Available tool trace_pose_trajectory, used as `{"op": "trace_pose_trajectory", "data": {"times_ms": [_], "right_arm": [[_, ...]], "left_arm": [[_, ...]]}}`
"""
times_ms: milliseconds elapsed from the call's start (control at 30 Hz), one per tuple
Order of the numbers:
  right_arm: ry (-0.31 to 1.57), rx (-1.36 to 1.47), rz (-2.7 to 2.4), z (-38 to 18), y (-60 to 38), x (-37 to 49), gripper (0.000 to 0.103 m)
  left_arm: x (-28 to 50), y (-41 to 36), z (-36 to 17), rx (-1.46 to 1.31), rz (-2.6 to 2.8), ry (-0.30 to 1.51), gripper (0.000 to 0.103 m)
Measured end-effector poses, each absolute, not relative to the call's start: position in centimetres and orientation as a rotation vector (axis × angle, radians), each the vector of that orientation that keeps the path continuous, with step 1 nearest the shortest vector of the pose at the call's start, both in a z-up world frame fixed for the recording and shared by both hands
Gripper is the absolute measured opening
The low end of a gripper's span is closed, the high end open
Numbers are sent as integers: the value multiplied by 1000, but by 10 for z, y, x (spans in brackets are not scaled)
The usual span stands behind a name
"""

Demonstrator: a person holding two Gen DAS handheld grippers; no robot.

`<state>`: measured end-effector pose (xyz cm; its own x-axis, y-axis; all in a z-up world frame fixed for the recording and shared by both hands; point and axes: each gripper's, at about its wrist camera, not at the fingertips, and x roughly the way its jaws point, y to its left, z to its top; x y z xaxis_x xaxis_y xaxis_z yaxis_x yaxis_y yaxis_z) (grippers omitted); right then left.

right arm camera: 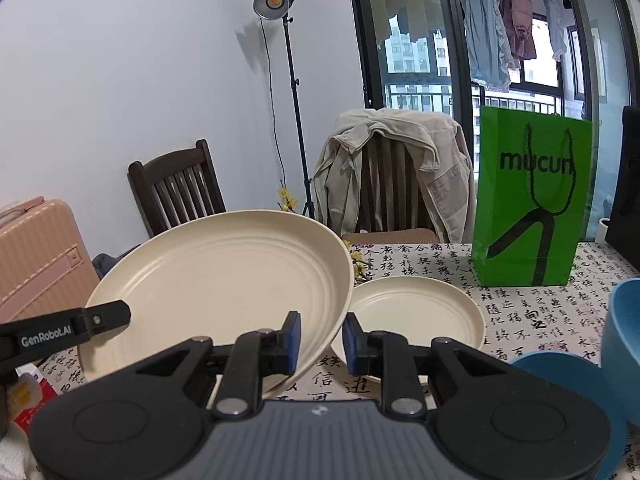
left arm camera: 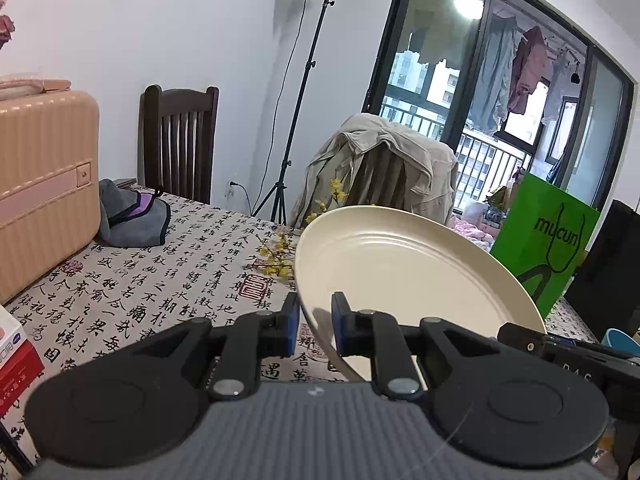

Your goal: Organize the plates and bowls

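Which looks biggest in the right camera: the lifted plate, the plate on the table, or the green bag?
1. Lifted plate, though it is nearest the camera.
2. Green bag.
3. Plate on the table.

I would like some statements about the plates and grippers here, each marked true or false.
1. Both grippers hold the large cream plate by its rim. True: the left gripper and the right gripper are each shut on it.
2. The large plate lies flat on the table. False: it is lifted and tilted.
3. A smaller cream plate rests on the tablecloth. True.
4. The paper bag is red. False: it is green.
5. The blue bowls are stacked on the smaller plate. False: they sit beside it.
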<state>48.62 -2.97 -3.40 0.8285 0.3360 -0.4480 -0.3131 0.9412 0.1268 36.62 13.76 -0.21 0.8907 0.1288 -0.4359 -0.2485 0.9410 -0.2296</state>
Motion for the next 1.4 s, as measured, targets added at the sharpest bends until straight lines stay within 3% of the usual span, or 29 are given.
{"op": "trace_pose_trajectory", "data": {"times_ms": [1400], "right_arm": [[416, 85, 297, -21, -114, 386, 22]], "left_arm": [[288, 59, 6, -246, 134, 414, 16]]}}
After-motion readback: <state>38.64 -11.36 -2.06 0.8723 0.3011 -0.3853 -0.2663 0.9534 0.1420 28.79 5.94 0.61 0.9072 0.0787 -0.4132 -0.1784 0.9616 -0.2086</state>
